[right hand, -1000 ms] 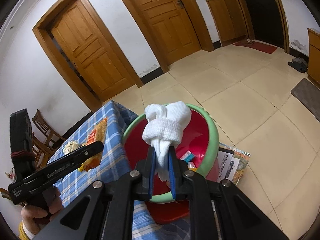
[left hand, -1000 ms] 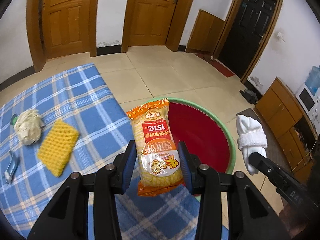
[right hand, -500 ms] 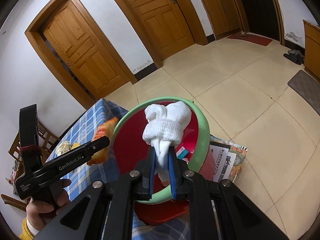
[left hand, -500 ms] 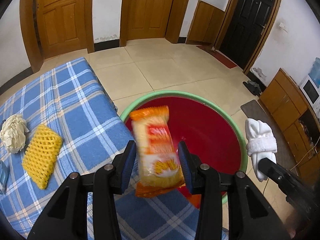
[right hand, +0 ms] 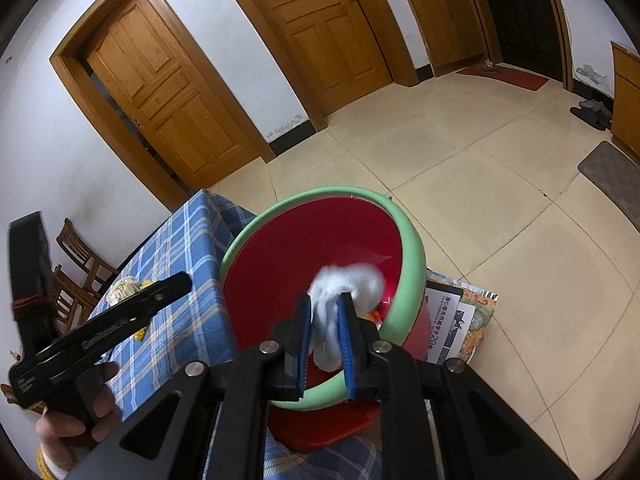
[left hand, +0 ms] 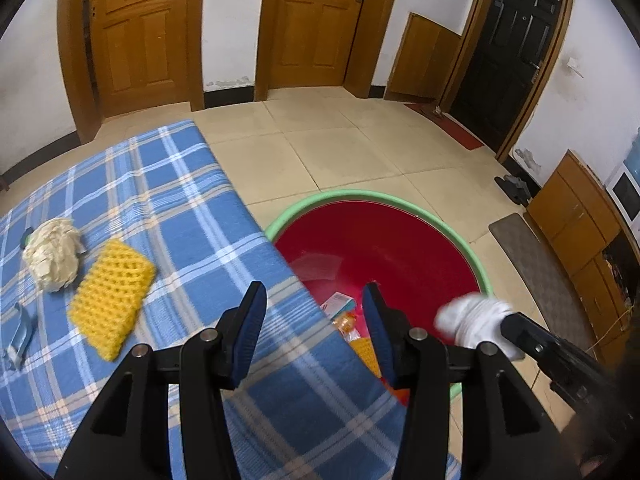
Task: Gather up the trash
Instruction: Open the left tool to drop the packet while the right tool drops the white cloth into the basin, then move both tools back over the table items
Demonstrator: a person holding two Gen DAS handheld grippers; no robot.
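White cloth wad point(right hand: 344, 284) over red, green-rimmed basin point(right hand: 408, 240) — orange snack bag point(left hand: 352, 326) inside.

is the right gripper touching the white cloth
Touching. The right wrist view shows the right gripper with both blue pads pressed against the white cloth above the basin.

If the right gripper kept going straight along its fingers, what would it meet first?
Probably the red inside wall of the basin. The right gripper, with the white cloth between its fingers, points over the near green rim into the bowl. Depth is unclear; the cloth would touch first.
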